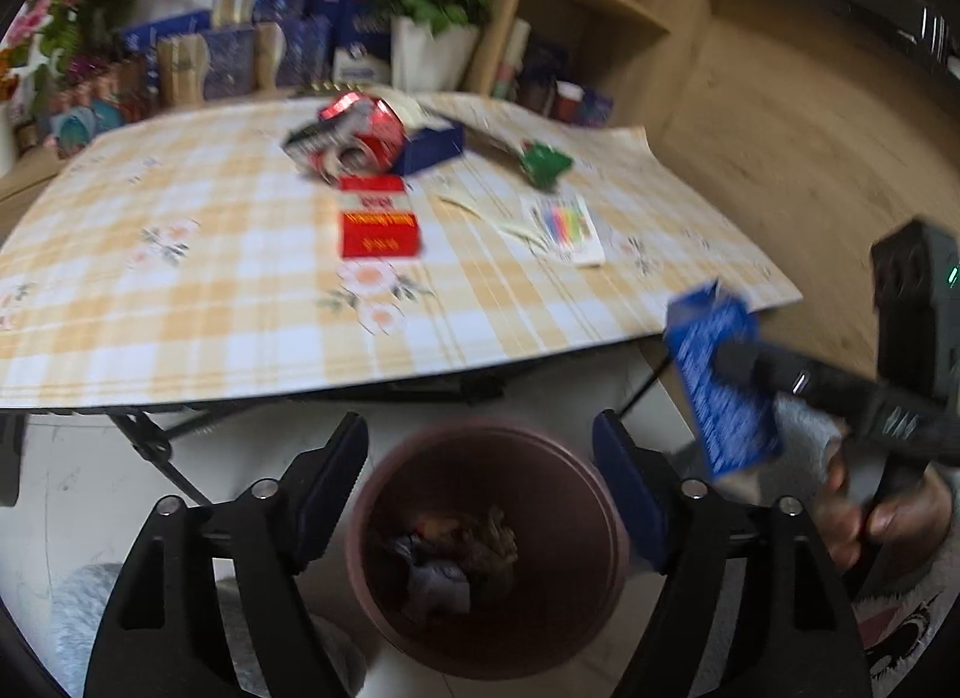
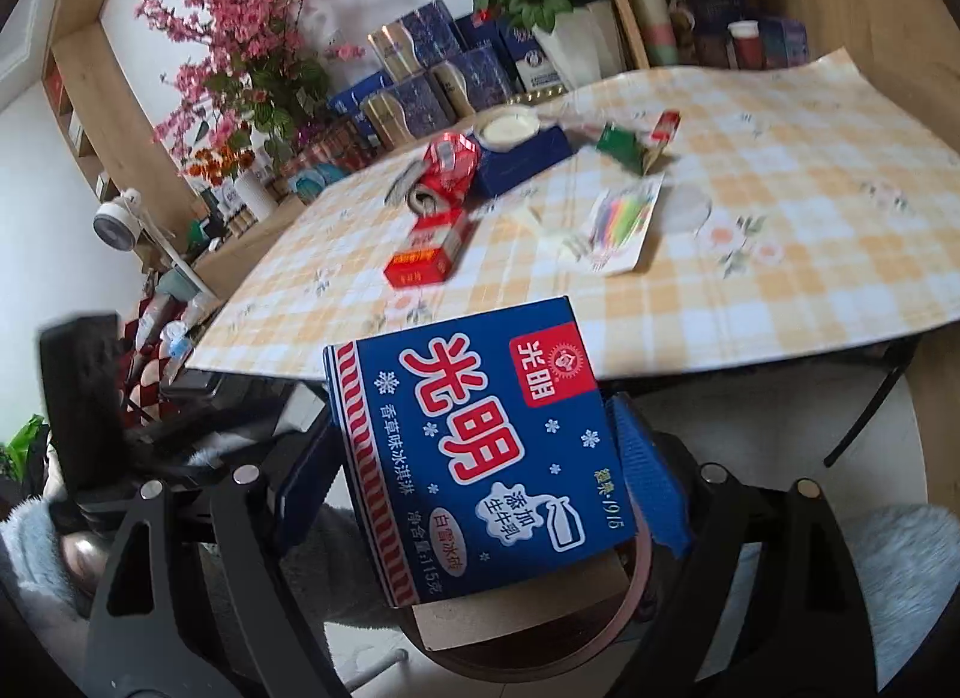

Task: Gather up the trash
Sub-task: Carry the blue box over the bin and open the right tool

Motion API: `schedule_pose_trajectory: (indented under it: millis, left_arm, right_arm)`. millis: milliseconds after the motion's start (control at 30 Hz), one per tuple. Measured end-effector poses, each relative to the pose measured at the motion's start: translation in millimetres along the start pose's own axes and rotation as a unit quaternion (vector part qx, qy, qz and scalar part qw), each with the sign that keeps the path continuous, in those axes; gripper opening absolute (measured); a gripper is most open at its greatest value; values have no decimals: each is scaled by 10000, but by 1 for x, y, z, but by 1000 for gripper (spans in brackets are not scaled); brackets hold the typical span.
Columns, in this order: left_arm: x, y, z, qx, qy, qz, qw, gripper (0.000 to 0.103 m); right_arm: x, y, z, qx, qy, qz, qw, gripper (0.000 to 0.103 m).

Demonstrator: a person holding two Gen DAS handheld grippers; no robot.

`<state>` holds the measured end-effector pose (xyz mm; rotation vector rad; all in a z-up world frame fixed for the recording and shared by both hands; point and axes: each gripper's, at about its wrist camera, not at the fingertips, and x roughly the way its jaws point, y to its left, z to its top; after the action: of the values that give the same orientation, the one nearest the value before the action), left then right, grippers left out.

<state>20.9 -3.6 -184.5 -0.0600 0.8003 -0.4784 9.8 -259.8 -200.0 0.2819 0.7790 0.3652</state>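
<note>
My right gripper (image 2: 480,470) is shut on a blue ice-cream carton (image 2: 480,446) and holds it above the brown trash bin (image 2: 606,632). The carton also shows in the left wrist view (image 1: 720,392), right of the bin (image 1: 486,554). My left gripper (image 1: 480,488) is open and empty, its fingers on either side of the bin, which holds crumpled scraps. On the checked table (image 1: 180,278) lie a crushed red can (image 1: 360,137), a red box (image 1: 378,224), a green wrapper (image 1: 543,161) and a coloured paper packet (image 1: 567,224).
A dark blue box (image 1: 429,143) with a white round item sits behind the can. Flower pots, blue boxes and cans crowd the shelf behind the table. Folding table legs (image 1: 150,440) stand near the bin. A wooden floor lies to the right.
</note>
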Motion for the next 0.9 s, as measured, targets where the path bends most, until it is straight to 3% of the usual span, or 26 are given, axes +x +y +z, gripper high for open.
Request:
schedule_pose_trajectory:
  millis: [133, 233, 433, 800, 900]
  left_arm:
    - [-14, 5, 0, -9, -422, 431, 9982, 91]
    - [-21, 11, -3, -137, -665, 687, 9953, 92]
    - [-21, 21, -8, -374, -724, 1084, 9908, 93]
    - [-14, 28, -11, -483, -550, 1151, 9907, 94]
    - [-14, 28, -11, -493, -553, 1181, 9902, 94]
  right_arm:
    - [14, 0, -12, 20, 121, 22, 9999, 85]
    - [25, -1, -19, 12, 240, -5, 9997, 85]
    - [48, -8, -31, 24, 525, -132, 9985, 85]
    - [70, -8, -39, -8, 923, -17, 9957, 85]
    - [75, -9, -41, 45, 1054, 10, 9944, 92]
